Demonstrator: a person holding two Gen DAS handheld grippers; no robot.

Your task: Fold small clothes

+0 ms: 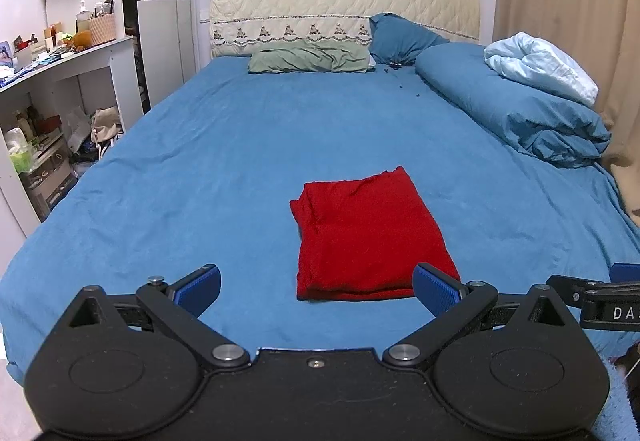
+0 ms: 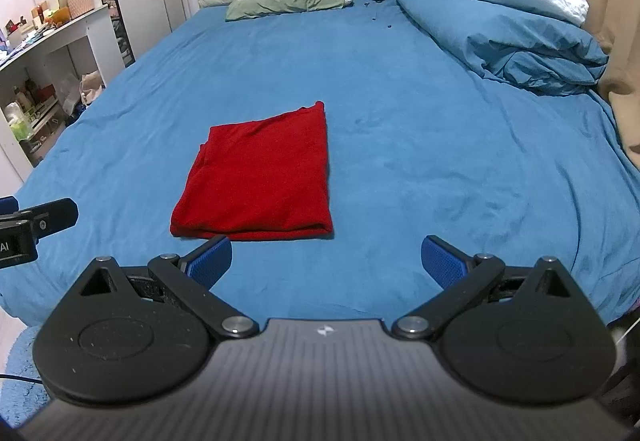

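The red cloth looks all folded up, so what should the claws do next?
Probably just back away and leave it. The red cloth lies flat on the blue bedsheet in a neat layered rectangle, and both the left claw and right claw are open, holding nothing. One more fold might make it smaller, but it looks tidy already.

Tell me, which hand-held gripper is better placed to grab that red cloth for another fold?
Probably the left. The left hand-held gripper is open with the red cloth's near edge right between its fingers. The right hand-held gripper, also open, points at bare blue sheet, with the cloth off to its left.
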